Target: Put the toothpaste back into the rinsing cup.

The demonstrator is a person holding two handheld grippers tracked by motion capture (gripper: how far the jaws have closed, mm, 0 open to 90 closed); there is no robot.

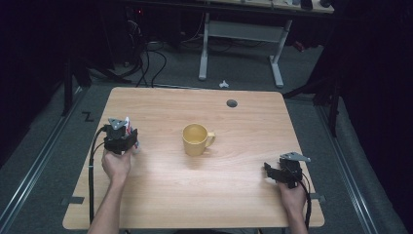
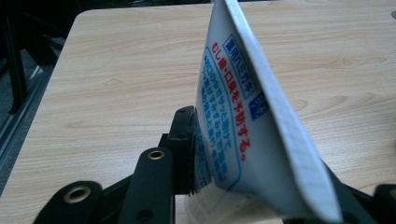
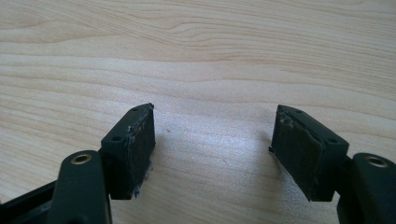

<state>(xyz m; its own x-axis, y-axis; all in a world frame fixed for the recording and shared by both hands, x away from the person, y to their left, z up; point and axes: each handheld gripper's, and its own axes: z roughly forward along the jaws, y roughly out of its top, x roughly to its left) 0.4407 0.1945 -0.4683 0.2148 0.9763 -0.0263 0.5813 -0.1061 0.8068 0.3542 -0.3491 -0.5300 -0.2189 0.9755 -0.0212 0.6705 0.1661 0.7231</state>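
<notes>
My left gripper (image 1: 127, 134) sits near the left edge of the table (image 1: 195, 195), and its jaws are clenched on a white toothpaste tube (image 2: 243, 126). In the left gripper view the tube rises between my two black jaws, tilted so that its flat crimped end points up and away from me, with blue and red print running along the side that faces the left jaw. That jaw's pad presses flat against the printed side; the other jaw is mostly hidden behind the tube's lower edge. From the high view the tube (image 1: 129, 127) shows as a small white and red shape at the front of this gripper, over the table.

My right gripper (image 1: 275, 171) is near the table's right edge, well apart from the left one. Its jaws are released: in the right gripper view (image 3: 212, 140) the two pads stand wide apart with bare wood grain between them, and nothing is in their gap. They are low over the table top; I cannot tell whether they touch it.

A yellow mug (image 1: 196, 139) stands upright near the middle of the table, between my two grippers, its handle turned toward the right side. A small dark round hole (image 1: 232, 103) is set in the table near its far edge.
</notes>
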